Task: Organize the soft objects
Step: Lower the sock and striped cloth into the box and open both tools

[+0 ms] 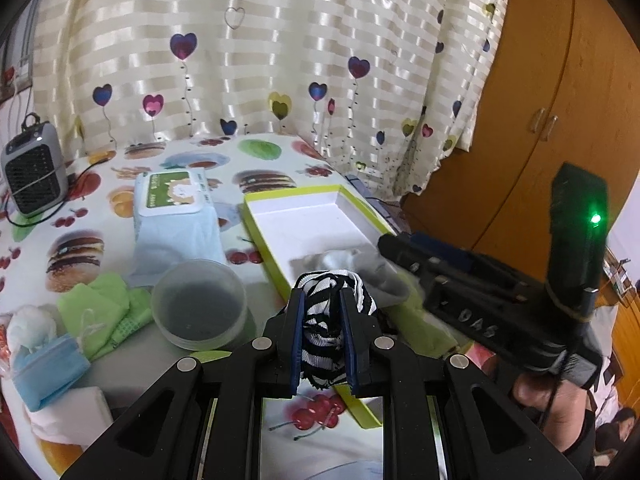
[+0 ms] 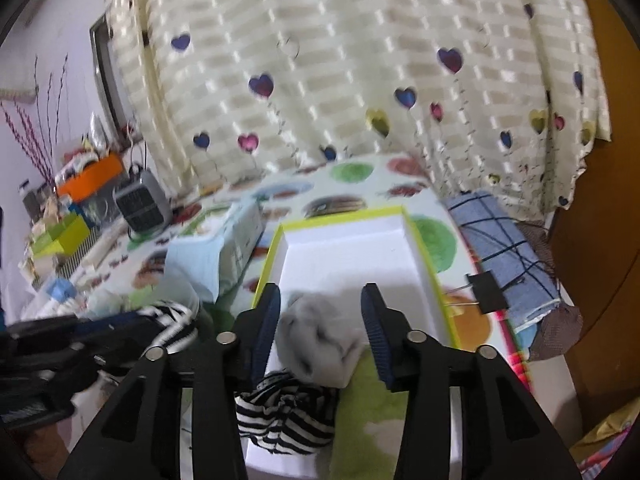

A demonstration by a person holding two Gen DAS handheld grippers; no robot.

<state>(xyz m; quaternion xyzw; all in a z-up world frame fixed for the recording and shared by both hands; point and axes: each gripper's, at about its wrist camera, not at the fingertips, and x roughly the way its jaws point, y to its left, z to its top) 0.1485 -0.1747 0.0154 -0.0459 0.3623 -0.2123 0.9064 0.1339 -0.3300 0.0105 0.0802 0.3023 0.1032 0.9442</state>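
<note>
Sorting partway done: my left gripper (image 1: 322, 322) is clenched on one striped sock (image 1: 325, 330) at the near rim of the lime tray (image 1: 320, 196). One grey sock (image 2: 320, 336) lies inside, between my right gripper's (image 2: 320, 320) spread fingers. Left outside at 9 o'clock: one green cloth (image 1: 102, 308), one blue mask (image 1: 46, 372).

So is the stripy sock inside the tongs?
Yes. The left tongs are shut on the striped sock, its fabric bunched between both blue pads.

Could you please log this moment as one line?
left gripper: shut on striped sock | right gripper: open over grey sock | box
</note>
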